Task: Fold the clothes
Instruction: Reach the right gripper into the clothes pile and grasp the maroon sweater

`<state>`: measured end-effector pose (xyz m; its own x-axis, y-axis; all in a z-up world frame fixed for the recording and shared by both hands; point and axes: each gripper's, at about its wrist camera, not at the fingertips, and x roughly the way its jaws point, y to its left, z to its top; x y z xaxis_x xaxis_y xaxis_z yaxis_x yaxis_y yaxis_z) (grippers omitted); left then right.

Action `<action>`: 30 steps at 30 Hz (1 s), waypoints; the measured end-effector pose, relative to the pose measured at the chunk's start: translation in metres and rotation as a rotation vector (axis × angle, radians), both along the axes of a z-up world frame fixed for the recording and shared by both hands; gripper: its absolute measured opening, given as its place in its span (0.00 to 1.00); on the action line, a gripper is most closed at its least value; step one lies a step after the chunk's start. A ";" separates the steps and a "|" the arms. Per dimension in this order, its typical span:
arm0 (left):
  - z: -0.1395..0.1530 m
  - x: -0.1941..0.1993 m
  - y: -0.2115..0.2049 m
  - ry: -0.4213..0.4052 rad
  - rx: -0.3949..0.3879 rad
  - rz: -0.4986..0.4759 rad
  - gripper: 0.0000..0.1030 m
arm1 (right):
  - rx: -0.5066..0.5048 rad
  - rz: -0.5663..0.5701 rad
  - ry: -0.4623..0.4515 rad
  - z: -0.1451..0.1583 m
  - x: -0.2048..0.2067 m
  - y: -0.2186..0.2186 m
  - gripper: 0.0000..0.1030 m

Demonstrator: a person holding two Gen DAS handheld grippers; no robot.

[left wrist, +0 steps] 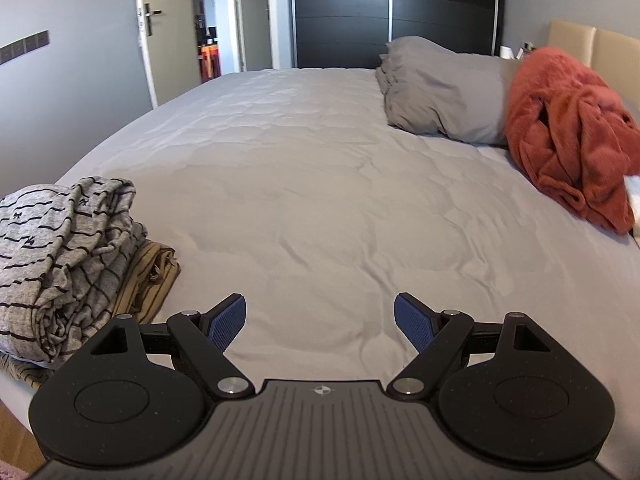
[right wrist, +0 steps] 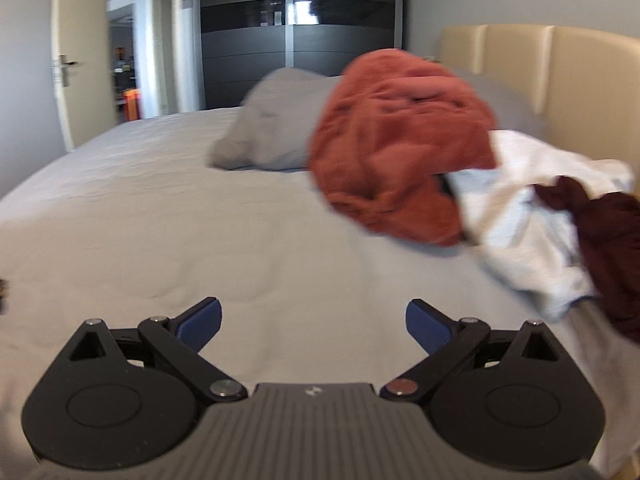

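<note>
Now two tongs agape; three loose garments.

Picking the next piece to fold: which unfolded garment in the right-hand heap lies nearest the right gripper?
The white garment, spilling toward the right gripper. The rust-orange fleece sits farther back by the pillows; the dark maroon piece lies off to the side.

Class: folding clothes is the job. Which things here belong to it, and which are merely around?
Job: folded striped pile; rust robe; white garment; maroon garment; left gripper and right gripper, both open and empty.
Around: pillows; wardrobe; door.
</note>
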<state>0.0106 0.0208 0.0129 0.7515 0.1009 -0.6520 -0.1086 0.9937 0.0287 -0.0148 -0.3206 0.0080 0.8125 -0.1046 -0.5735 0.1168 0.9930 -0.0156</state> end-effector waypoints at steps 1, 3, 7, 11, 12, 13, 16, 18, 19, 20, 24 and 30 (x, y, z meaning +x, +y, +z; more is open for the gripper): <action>0.002 0.002 0.000 -0.005 -0.002 0.006 0.79 | -0.012 -0.022 -0.001 0.001 0.000 -0.012 0.97; 0.005 0.005 -0.001 -0.016 -0.006 0.015 0.79 | -0.036 -0.057 -0.003 0.003 0.000 -0.034 0.97; 0.008 0.011 -0.006 -0.026 -0.014 0.023 0.79 | -0.103 -0.132 -0.027 0.010 0.004 -0.085 0.97; 0.005 0.015 -0.016 -0.019 0.011 0.005 0.79 | -0.175 -0.232 -0.054 0.014 0.009 -0.141 0.97; 0.003 0.016 -0.019 -0.015 0.019 0.000 0.79 | -0.190 -0.260 -0.059 0.014 0.009 -0.156 0.97; 0.001 0.017 -0.021 -0.009 0.027 -0.004 0.79 | -0.208 -0.282 -0.057 0.013 0.011 -0.171 0.97; -0.004 0.021 -0.027 0.005 0.050 -0.007 0.79 | -0.268 -0.340 -0.038 0.002 0.016 -0.213 0.97; -0.007 0.024 -0.029 0.011 0.063 -0.006 0.79 | -0.276 -0.378 -0.011 -0.007 0.018 -0.241 0.97; -0.009 0.025 -0.030 0.015 0.072 -0.006 0.79 | -0.265 -0.398 0.001 -0.012 0.019 -0.254 0.97; -0.010 0.027 -0.031 0.018 0.081 -0.006 0.79 | -0.253 -0.418 0.013 -0.016 0.020 -0.265 0.97; -0.018 0.035 -0.036 0.039 0.108 -0.006 0.79 | -0.253 -0.456 0.071 -0.033 0.025 -0.296 0.97; -0.025 0.042 -0.044 0.060 0.143 -0.024 0.79 | -0.233 -0.551 0.147 -0.060 0.033 -0.328 0.88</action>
<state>0.0524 -0.0236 -0.0123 0.7149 0.1790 -0.6759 -0.0790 0.9812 0.1763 0.0183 -0.6489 -0.0519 0.5178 -0.6227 -0.5866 0.5919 0.7559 -0.2799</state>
